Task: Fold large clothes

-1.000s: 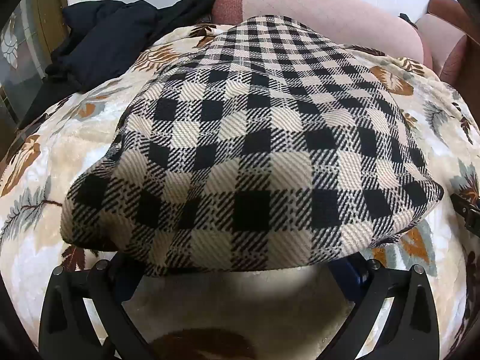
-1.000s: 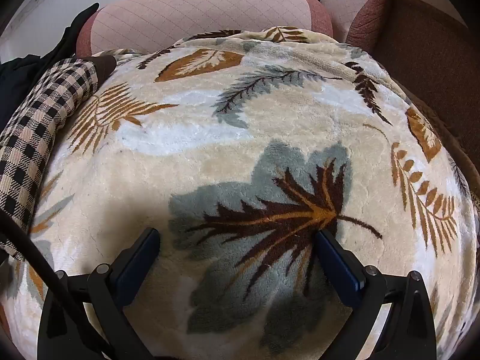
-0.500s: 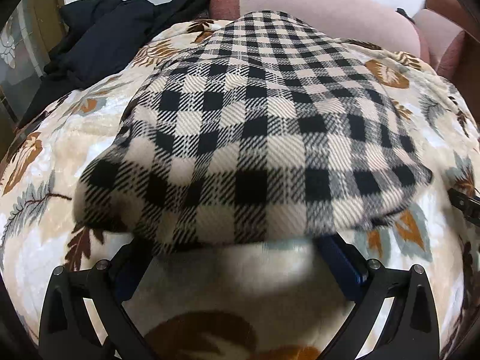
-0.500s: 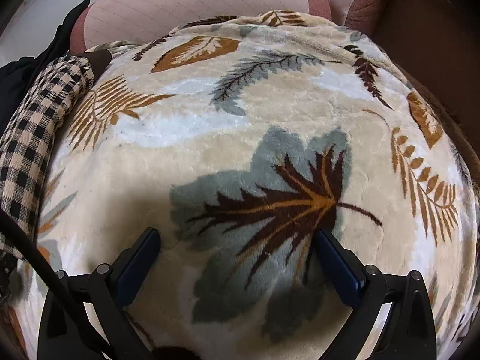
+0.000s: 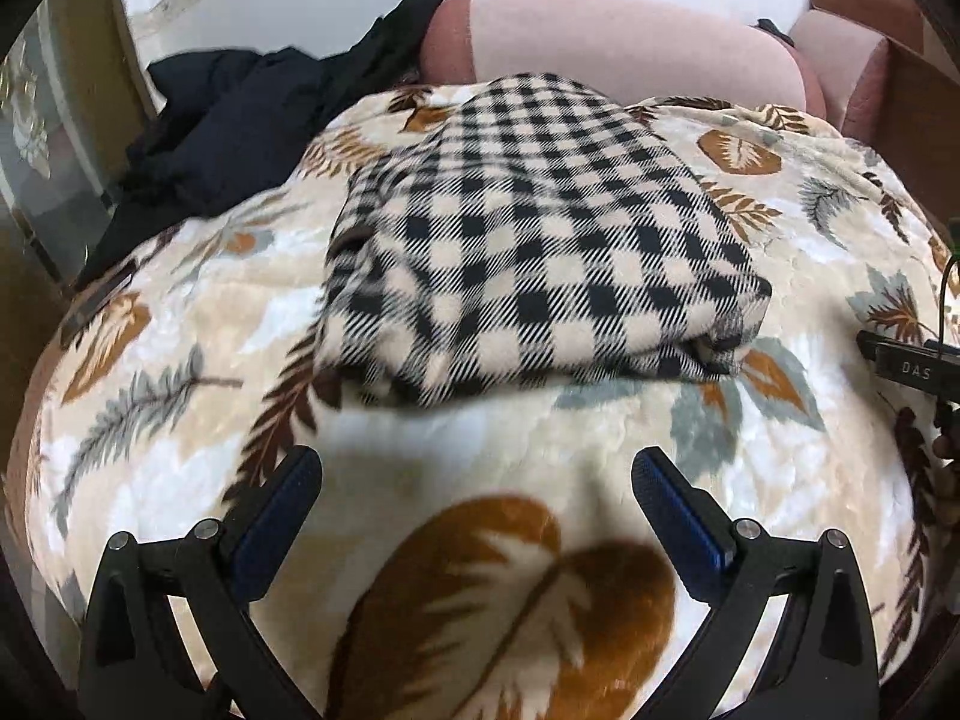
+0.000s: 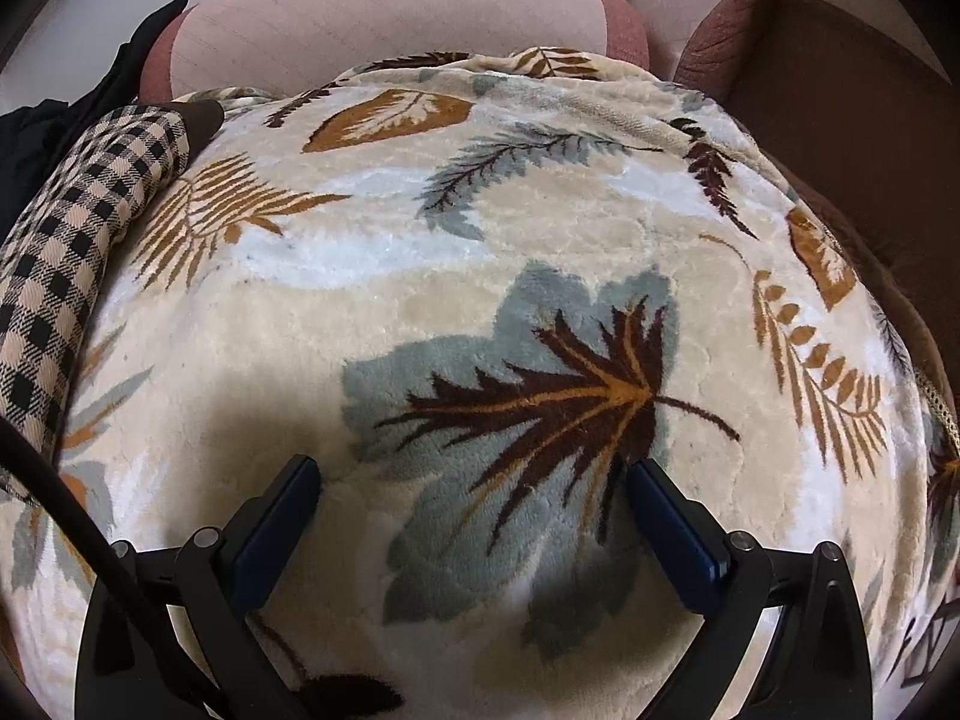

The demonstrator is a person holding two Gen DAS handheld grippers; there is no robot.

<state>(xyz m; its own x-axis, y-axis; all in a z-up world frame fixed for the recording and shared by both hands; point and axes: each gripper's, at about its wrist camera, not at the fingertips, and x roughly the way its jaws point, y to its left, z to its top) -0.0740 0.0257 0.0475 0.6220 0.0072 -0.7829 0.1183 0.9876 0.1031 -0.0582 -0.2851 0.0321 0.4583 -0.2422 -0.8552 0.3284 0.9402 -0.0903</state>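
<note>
A folded black-and-cream checked garment [image 5: 528,240] lies flat on the leaf-patterned blanket [image 5: 180,372], in the middle of the left wrist view. My left gripper [image 5: 477,480] is open and empty, hovering over the blanket a short way in front of the garment's near edge. The garment's side edge shows at the far left of the right wrist view [image 6: 66,252]. My right gripper [image 6: 474,480] is open and empty over a bare stretch of blanket [image 6: 540,240], to the right of the garment.
A pile of dark clothes [image 5: 240,114] lies at the back left by a glass panel [image 5: 36,138]. A pink sofa back [image 5: 600,42] runs behind the blanket, with a brown armrest [image 6: 840,108] at the right. A black cable [image 6: 54,498] crosses the right wrist view.
My left gripper has drawn back from the checked garment, which was over its fingertips and now lies clear ahead. My right gripper has hardly moved.
</note>
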